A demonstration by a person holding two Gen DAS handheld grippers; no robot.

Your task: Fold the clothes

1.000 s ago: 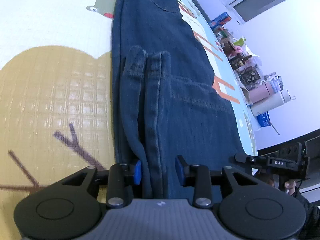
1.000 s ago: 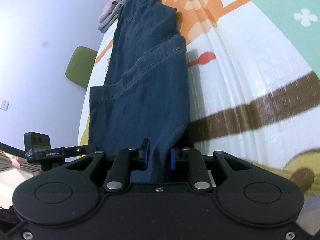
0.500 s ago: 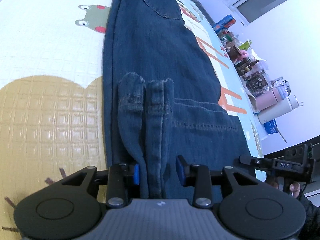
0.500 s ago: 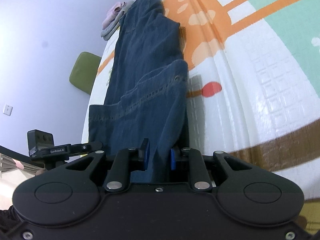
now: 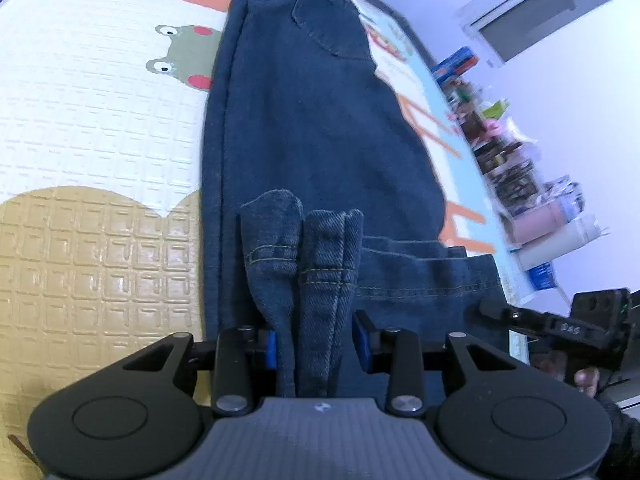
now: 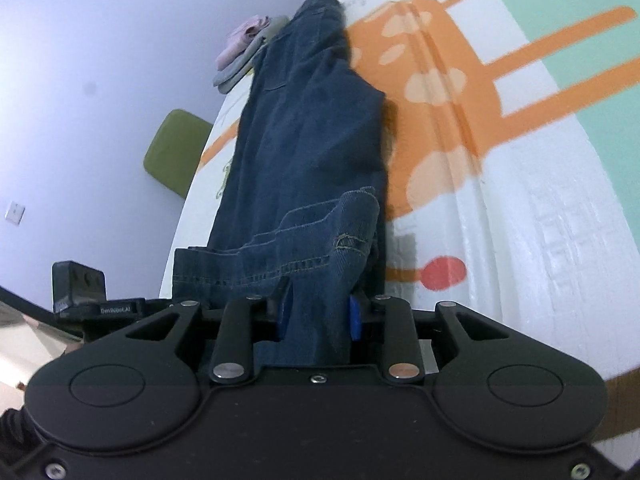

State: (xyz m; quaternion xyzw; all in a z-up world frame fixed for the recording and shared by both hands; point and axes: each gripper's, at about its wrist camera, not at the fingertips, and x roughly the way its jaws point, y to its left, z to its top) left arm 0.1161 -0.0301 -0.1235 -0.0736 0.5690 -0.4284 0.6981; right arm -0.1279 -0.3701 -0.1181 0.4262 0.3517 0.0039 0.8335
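Jeans (image 5: 320, 140) of dark blue denim lie stretched out on a cartoon-printed play mat (image 5: 92, 128), their long axis running straight away from both cameras, waistband and back pocket at the far end. The leg hems are lifted and carried back over the lower legs.

The left tool (image 5: 314, 346) is clenched on two bunched hem ends that stand upright between its blue pads (image 5: 271, 345), stitched hem lines just above the pads. The right tool (image 6: 318, 316) is likewise clenched on the opposite hem corner, denim filling the narrow gap between its fingers, the hem edge sagging across toward the left tool.

Only the left wrist view shows a frog print (image 5: 182, 58) beside the jeans, a cluttered row of bottles and boxes (image 5: 532, 184) along the mat's far edge, and the other tool's camera mount. Only the right wrist view shows a green cushion (image 6: 176, 152) against the wall, a small pile of folded clothes (image 6: 248, 48) beyond the waistband, and an orange giraffe print (image 6: 448, 80).
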